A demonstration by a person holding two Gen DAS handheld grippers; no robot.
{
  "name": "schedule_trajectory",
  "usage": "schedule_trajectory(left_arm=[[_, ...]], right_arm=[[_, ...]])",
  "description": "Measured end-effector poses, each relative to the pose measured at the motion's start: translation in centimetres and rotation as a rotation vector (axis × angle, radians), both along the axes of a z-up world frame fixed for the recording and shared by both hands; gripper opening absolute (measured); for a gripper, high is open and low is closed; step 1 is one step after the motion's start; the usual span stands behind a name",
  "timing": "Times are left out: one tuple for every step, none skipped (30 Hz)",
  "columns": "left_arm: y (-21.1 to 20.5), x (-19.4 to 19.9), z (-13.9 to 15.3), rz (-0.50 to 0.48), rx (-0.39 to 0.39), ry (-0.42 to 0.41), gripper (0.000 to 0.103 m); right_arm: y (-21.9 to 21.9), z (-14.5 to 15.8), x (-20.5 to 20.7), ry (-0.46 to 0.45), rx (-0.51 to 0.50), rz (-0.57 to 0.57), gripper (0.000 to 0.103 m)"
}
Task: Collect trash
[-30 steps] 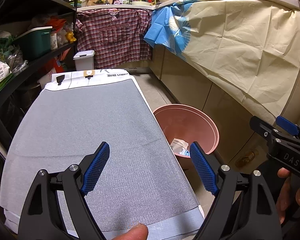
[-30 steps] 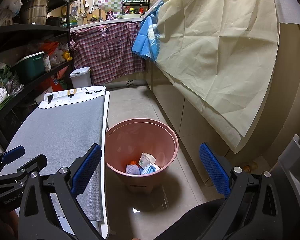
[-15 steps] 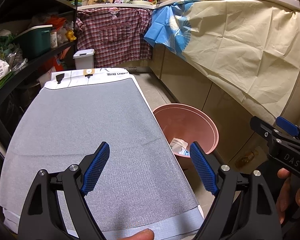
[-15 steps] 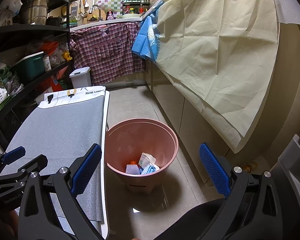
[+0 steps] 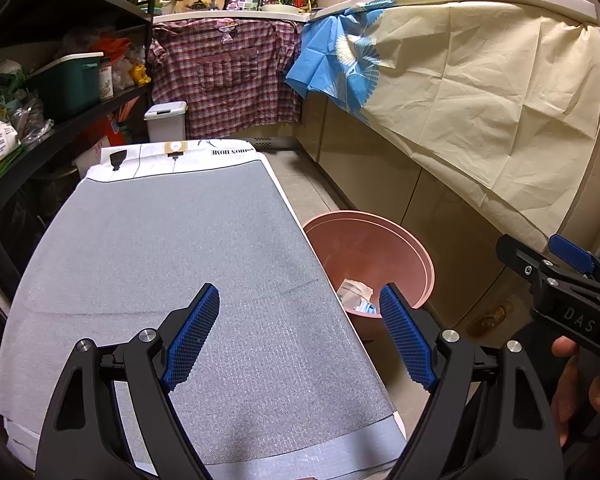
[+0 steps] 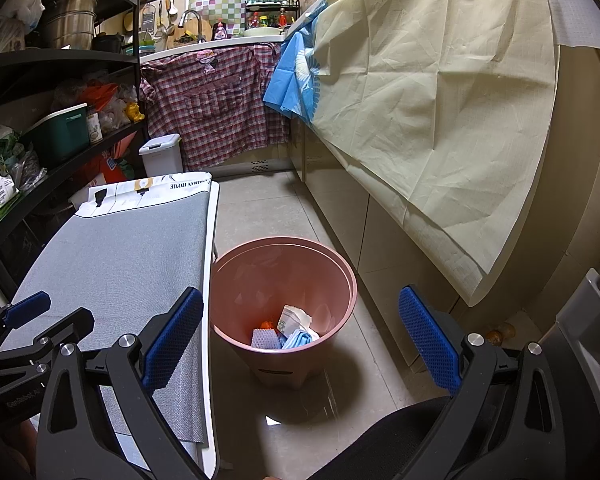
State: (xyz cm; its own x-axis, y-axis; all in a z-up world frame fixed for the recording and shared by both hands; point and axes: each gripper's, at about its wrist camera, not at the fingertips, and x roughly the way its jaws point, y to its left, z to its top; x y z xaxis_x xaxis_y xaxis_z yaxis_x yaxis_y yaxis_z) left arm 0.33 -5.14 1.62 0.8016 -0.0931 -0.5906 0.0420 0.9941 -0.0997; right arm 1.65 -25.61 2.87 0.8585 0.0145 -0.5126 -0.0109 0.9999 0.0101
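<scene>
Grey-matted tabletop (image 5: pixel 160 264) bare, pink bin (image 6: pixel 284 308) beside its edge holding trash (image 6: pixel 294 330), left gripper (image 5: pixel 300 336) over tabletop, jaws apart, right gripper (image 6: pixel 300 336) above bin, jaws apart

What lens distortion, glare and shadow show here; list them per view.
Left wrist view: fisheye bows the grey mat-covered table; corners vignette black. Right wrist view: the round pink plastic bin casts a shadow on the glossy beige floor tiles, with one small glare spot.

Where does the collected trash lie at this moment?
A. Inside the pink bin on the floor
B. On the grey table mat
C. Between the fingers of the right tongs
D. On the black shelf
A: the right wrist view shows crumpled paper at the bottom of the pink bin; both tongs hold nothing.
</scene>
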Motion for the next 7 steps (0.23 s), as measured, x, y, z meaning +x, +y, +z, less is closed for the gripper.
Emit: schedule_trajectory(left_arm=[[-0.06, 0.05, 0.01, 0.001, -0.001, 0.004, 0.080], [0.03, 0.08, -0.01, -0.001, -0.002, 0.007, 0.080], [-0.04, 0.12, -0.01, -0.002, -0.003, 0.009, 0.080], [0.03, 0.12, -0.04, -0.001, -0.004, 0.010, 0.080], [0.04, 0.12, -0.04, 0.000, -0.003, 0.011, 0.080], [0.09, 0.11, -0.06, 0.000, -0.004, 0.011, 0.080], [0.09, 0.12, -0.06, 0.001, -0.004, 0.011, 0.080]], right_arm=[[0.01, -0.01, 0.02, 0.001, -0.001, 0.001, 0.097], [0.00, 0.00, 0.02, 0.000, -0.002, 0.001, 0.097], [-0.01, 0.01, 0.00, 0.000, -0.002, 0.001, 0.097], [0.00, 0.02, -0.01, 0.000, -0.001, 0.000, 0.097], [-0.01, 0.00, 0.01, 0.000, -0.001, 0.000, 0.097], [0.00, 0.02, -0.01, 0.000, 0.000, 0.000, 0.097], [-0.02, 0.00, 0.01, 0.000, 0.001, 0.000, 0.097]])
